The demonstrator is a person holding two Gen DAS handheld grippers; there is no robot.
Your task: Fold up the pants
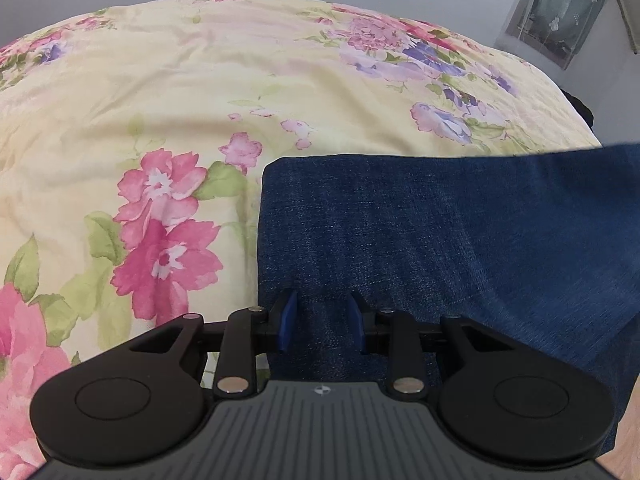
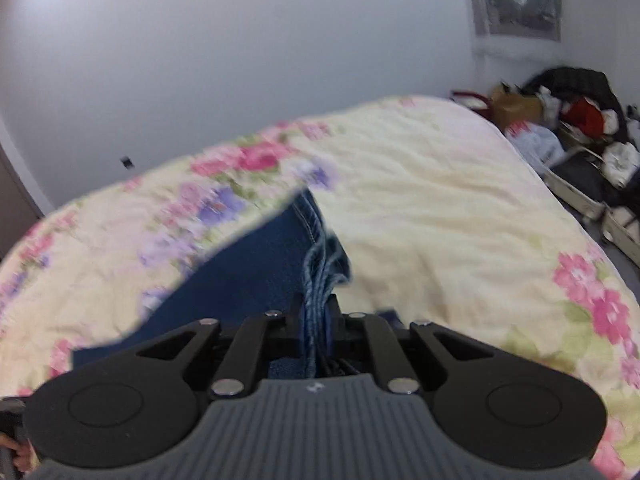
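Note:
Dark blue denim pants lie on a floral yellow bedspread, with a straight folded edge at their left. My left gripper is open, its blue pads resting over the denim near that left edge, with fabric between them. In the right wrist view my right gripper is shut on a bunched stitched edge of the pants and holds it above the bedspread. The view is blurred.
A grey wall stands behind the bed. A pile of clothes and bags sits on the floor to the right of the bed. A curtained window is at the far right.

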